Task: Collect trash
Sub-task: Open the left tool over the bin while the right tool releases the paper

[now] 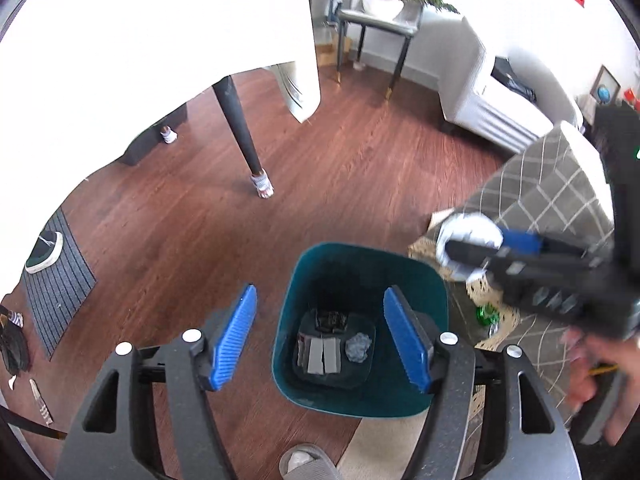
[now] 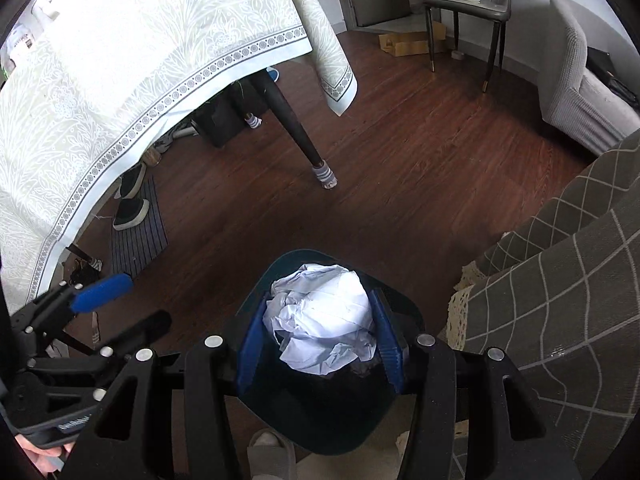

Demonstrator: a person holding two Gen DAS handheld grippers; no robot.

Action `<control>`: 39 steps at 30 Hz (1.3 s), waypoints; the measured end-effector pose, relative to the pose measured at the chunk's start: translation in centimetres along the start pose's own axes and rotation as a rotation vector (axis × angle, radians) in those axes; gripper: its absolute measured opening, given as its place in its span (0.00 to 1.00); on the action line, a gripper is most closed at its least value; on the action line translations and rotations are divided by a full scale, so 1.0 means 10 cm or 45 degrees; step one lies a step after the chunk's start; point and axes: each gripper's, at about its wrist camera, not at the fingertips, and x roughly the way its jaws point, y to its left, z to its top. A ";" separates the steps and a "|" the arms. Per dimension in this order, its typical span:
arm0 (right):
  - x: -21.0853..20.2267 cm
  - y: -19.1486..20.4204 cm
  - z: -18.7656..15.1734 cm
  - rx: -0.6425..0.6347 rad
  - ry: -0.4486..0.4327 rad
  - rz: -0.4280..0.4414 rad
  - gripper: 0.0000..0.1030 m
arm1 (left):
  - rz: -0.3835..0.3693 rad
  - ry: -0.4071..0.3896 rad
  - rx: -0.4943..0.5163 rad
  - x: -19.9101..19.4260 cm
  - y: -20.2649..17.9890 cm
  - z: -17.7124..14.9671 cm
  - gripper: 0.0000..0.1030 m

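The right gripper (image 2: 320, 336) is clenched on a crumpled ball of white paper (image 2: 324, 320), its blue pads pressing the ball from both sides. The paper is heavily creased, pale white with bluish folds, and wider than the pads are long. It hangs directly over the mouth of the teal trash bin (image 2: 320, 420), not yet inside it.

The left gripper (image 1: 320, 336) stands released, jaws wide apart and nothing between them, above the near rim of the same trash bin (image 1: 288, 320). In the left wrist view the right gripper (image 1: 476, 248) with the paper ball (image 1: 468, 232) appears at the bin's far right rim.

Contents on the bin floor: a small grey crumpled wad (image 1: 359, 346), two grey strips (image 1: 323, 356) lying side by side, and a dark wrapper (image 1: 331, 319) beyond them.

Surroundings: the bin stands on a dark wooden floor (image 2: 400, 160). To the right, near the bin, is a seat under a grey lattice-patterned cover (image 2: 560, 300) with a lace edge. A green shiny item (image 1: 486, 315) lies on the floor just right of the bin; its nature cannot be told. To the far left, a counter draped in a pale patterned tablecloth (image 2: 140, 60) stands on a dark leg (image 2: 296, 128) with a striped sock on its foot. A striped mat (image 2: 140, 232) with shoes lies beneath. A slippered foot (image 2: 266, 450) shows at the near edge. Nothing obstructs the bin's mouth.
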 end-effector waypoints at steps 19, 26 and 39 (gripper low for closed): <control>0.56 -0.06 -0.33 -0.049 0.186 -0.051 0.50 | -0.065 -0.295 -0.015 -0.86 -0.15 0.30 0.68; 0.77 -0.02 -0.48 -0.094 0.261 -0.057 0.50 | -0.076 -0.342 -0.003 -1.05 -0.28 0.32 0.63; 1.05 0.16 -0.72 -0.197 0.343 -0.065 0.63 | -0.082 -0.374 0.069 -1.20 -0.47 0.31 0.46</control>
